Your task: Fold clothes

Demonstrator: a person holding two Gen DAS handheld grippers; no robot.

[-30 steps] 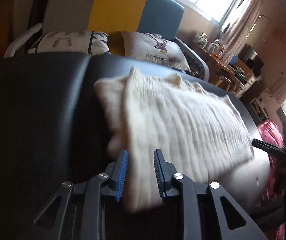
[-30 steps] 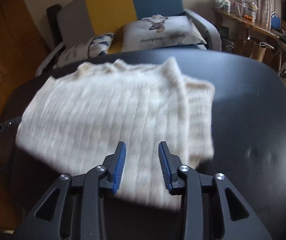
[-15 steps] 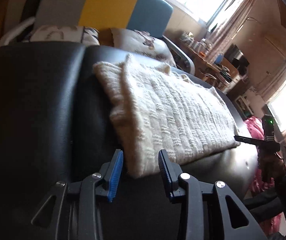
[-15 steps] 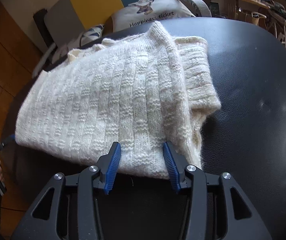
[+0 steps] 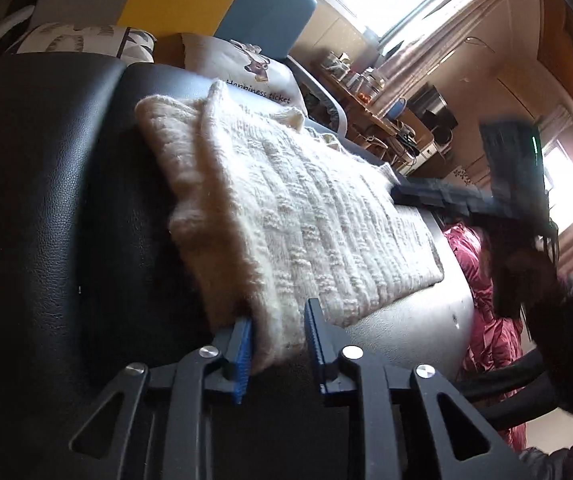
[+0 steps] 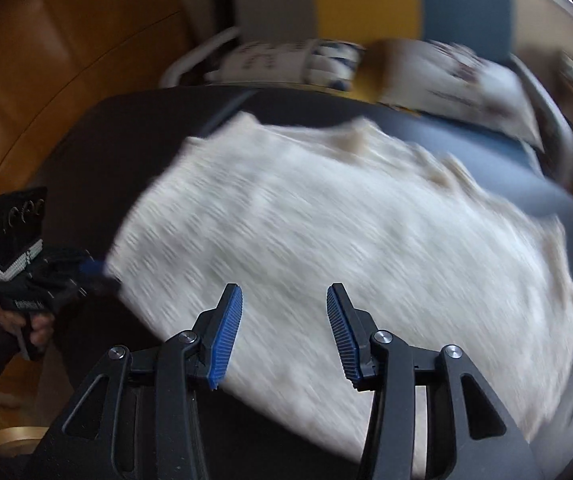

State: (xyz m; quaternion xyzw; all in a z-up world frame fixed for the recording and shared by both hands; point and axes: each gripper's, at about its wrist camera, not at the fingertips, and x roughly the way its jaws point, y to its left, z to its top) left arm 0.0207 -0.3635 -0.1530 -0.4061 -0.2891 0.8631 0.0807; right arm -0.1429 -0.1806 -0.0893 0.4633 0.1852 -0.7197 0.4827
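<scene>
Cream ribbed knit sweater point(image 5: 294, 216) lying on black padded desk point(image 5: 66, 200), sides already folded in; final fold apparently outstanding. Left tool point(image 5: 276, 344) closing around near corner. Right tool point(image 6: 282, 334) gaping, empty, above the knit.

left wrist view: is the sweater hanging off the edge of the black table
No, the cream sweater lies folded flat on the black table, with dark surface showing all around its edges.

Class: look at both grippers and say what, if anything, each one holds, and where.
Left gripper is closing on the cream sweater's near corner; right gripper holds nothing.
</scene>
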